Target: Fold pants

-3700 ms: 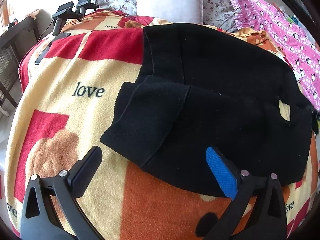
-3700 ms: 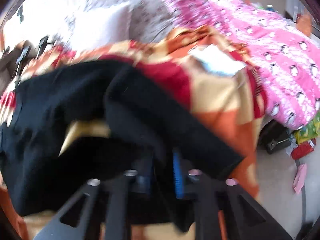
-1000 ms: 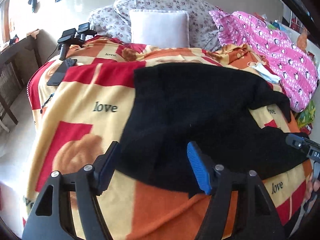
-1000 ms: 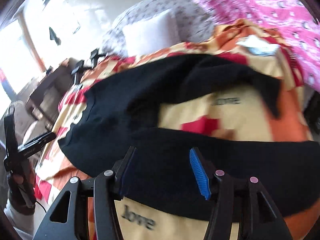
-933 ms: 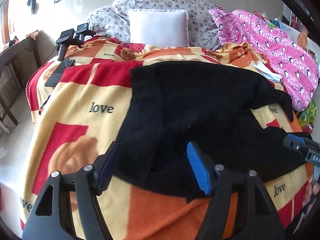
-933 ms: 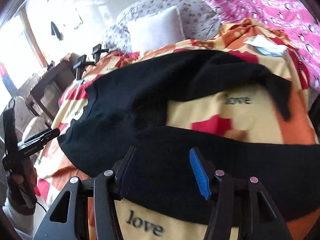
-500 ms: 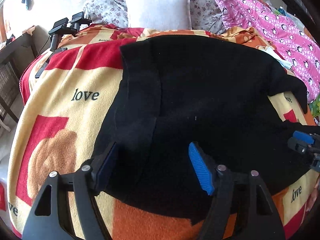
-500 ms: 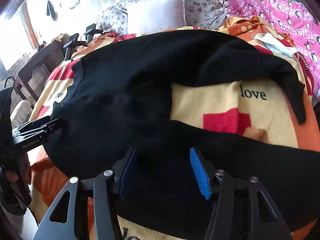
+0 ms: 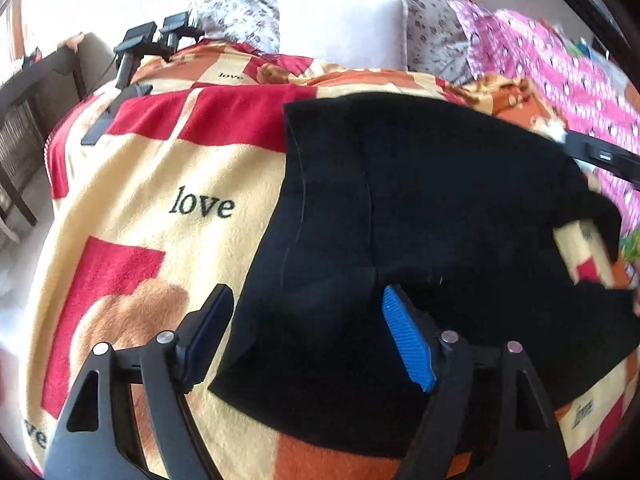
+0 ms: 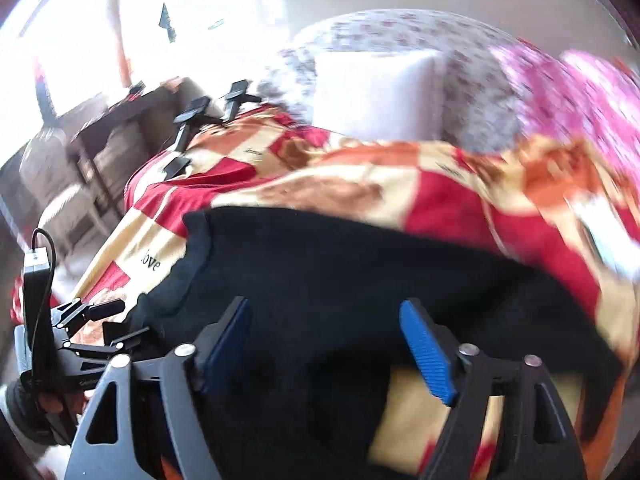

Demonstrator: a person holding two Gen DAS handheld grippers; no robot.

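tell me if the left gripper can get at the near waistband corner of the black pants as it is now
Probably yes. The left gripper, its jaws opening with nothing pinched between them, hangs just above that corner of the black pants, which lie flat on the blanket. Nothing lies on the corner, and the right gripper is off to the side.

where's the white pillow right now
In the left wrist view the white pillow stands at the top centre, at the head of the bed, leaning on the flowered cushion behind it, beyond the far edge of the patterned blanket.
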